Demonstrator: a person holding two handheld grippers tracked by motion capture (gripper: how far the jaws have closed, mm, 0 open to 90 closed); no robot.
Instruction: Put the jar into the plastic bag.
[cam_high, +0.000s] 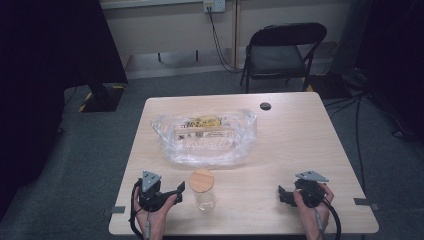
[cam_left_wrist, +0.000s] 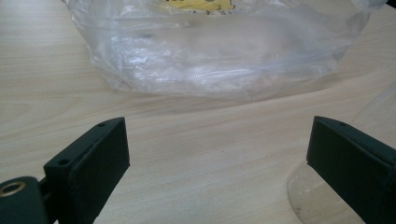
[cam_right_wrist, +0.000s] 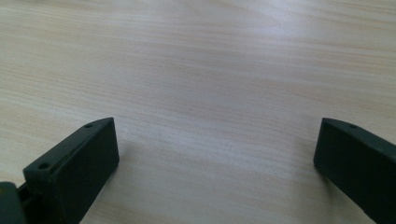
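A clear plastic bag (cam_high: 205, 138) with a yellow-labelled packet inside lies on the middle of the wooden table (cam_high: 295, 145). In front of it stands a clear glass jar (cam_high: 203, 189) with a round wooden lid. My left gripper (cam_high: 176, 192) sits at the near left, just left of the jar, jaws wide apart with nothing between them. In the left gripper view the bag (cam_left_wrist: 219, 51) spreads ahead and the jar's base (cam_left_wrist: 310, 198) shows beside the right jaw. My right gripper (cam_high: 283, 194) rests at the near right, open over bare wood (cam_right_wrist: 210, 93).
A dark round hole (cam_high: 265, 106) marks the table's far side. A black folding chair (cam_high: 280, 52) stands beyond the table on the grey carpet. Cables trail along the floor at the right.
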